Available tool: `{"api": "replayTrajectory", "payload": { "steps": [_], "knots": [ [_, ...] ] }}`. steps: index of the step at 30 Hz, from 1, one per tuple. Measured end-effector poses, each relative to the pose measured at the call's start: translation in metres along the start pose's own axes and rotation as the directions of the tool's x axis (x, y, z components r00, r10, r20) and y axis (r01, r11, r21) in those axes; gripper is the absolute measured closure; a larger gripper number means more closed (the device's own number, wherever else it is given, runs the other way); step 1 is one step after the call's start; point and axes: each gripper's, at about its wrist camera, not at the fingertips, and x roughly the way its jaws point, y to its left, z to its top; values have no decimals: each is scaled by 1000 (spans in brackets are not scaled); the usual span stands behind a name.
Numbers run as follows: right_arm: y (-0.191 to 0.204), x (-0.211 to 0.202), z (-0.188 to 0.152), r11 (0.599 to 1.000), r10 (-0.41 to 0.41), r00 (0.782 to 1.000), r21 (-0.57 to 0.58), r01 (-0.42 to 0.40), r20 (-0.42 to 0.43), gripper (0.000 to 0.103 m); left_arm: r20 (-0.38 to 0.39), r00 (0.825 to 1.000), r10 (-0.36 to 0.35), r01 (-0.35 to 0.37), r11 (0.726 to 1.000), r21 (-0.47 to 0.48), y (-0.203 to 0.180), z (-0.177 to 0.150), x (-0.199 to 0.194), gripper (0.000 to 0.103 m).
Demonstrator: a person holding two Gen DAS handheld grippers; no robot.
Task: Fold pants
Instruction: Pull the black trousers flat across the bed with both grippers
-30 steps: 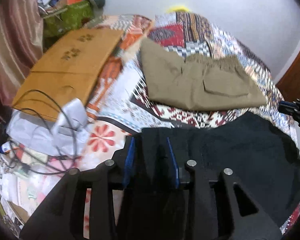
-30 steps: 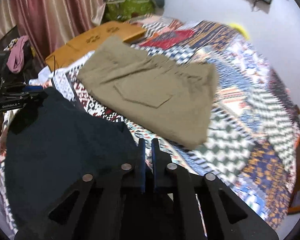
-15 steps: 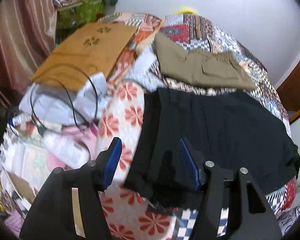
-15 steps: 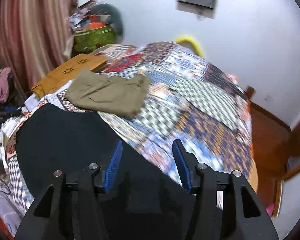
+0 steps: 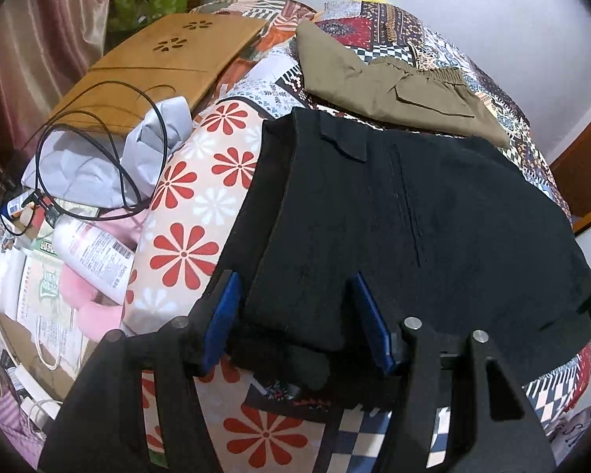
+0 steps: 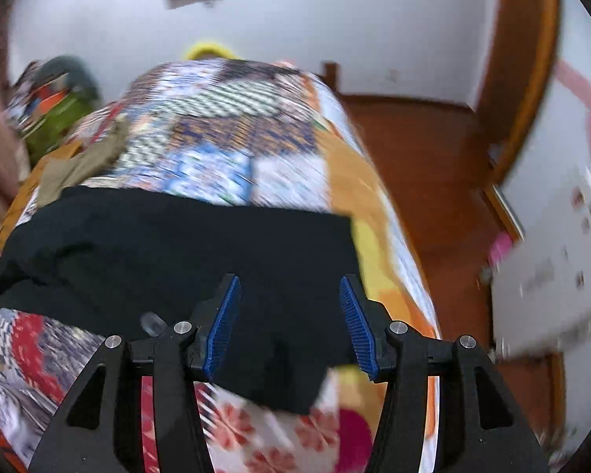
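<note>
Both grippers, left (image 5: 295,319) and right (image 6: 287,323), now off the black pants (image 5: 413,228); fingers spread wide, a second earlier pinched on cloth. Fold laid flat, near end of bed (image 6: 224,126); probably done, or one fold left. Khaki pants (image 5: 390,86) just beyond. Left: cable (image 5: 98,149), bottle (image 5: 90,248), board (image 5: 165,59). Nothing blocking.
</note>
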Motion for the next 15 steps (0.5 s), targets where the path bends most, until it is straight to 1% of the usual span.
{"api": "replayTrajectory", "payload": {
  "steps": [1, 2, 3, 5, 8, 12, 15],
  "knots": [
    [-7, 3, -7, 999, 10, 1000, 37, -9, -15, 54, 5, 1000, 5, -5, 1000, 6, -2, -1, 0, 50],
    [-13, 7, -15, 997, 25, 999, 69, -23, -30, 54, 7, 1000, 14, -15, 1000, 14, -3, -1, 1, 52],
    [-15, 10, -19, 996, 33, 999, 83, -30, -37, 54, 15, 999, 33, -33, 999, 26, -5, -3, 1, 53],
    [-16, 19, -23, 994, 46, 998, 97, -42, -45, 54, 25, 998, 55, -56, 998, 38, -7, -4, 1, 61],
    [-17, 32, -13, 993, 71, 997, 102, -67, -33, 54, 27, 998, 60, -61, 998, 28, -3, -5, -1, 67],
    [-24, 47, 3, 991, 75, 997, 114, -74, -2, 54, 15, 999, 49, -49, 999, 2, 2, -5, -1, 69],
    [-32, 63, 15, 991, 73, 997, 116, -72, -6, 54, 8, 998, 63, -63, 998, -3, 0, -4, 1, 70]
  ]
}}
